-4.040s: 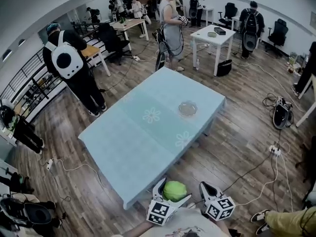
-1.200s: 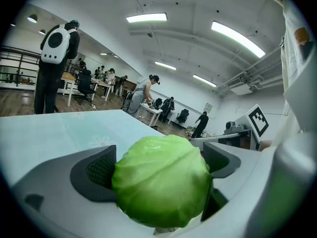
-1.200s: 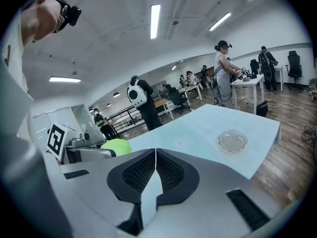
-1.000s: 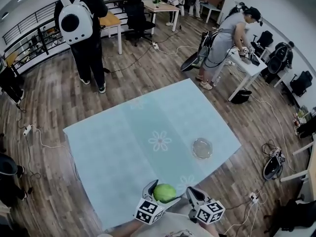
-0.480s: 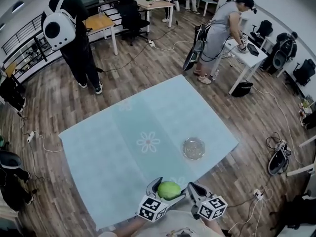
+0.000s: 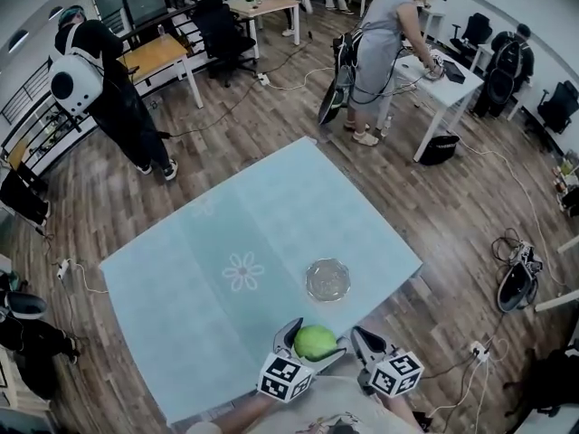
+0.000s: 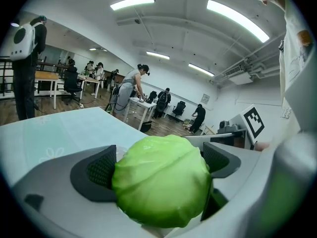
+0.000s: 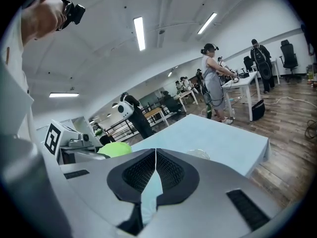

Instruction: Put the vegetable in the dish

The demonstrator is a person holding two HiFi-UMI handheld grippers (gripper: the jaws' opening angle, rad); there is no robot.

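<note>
Cabbage (image 6: pixel 315 343): sitting between jaws of left gripper (image 6: pixel 308 338), hanging at near edge of table (image 6: pixel 181 287).
Left grip: jaws squeezing both sides of it.
Right gripper (image 8: pixel 156 168): jaws pressing together, holding nothing.
Dish (image 6: pixel 327 279): resting on table just beyond, apart.

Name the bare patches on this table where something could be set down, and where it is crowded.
Bare: the left half of the table, and the far stretch beyond the dish. Crowded: only the near edge, where the left tool holds a cabbage beside the shut right tool, just short of the dish.
</note>
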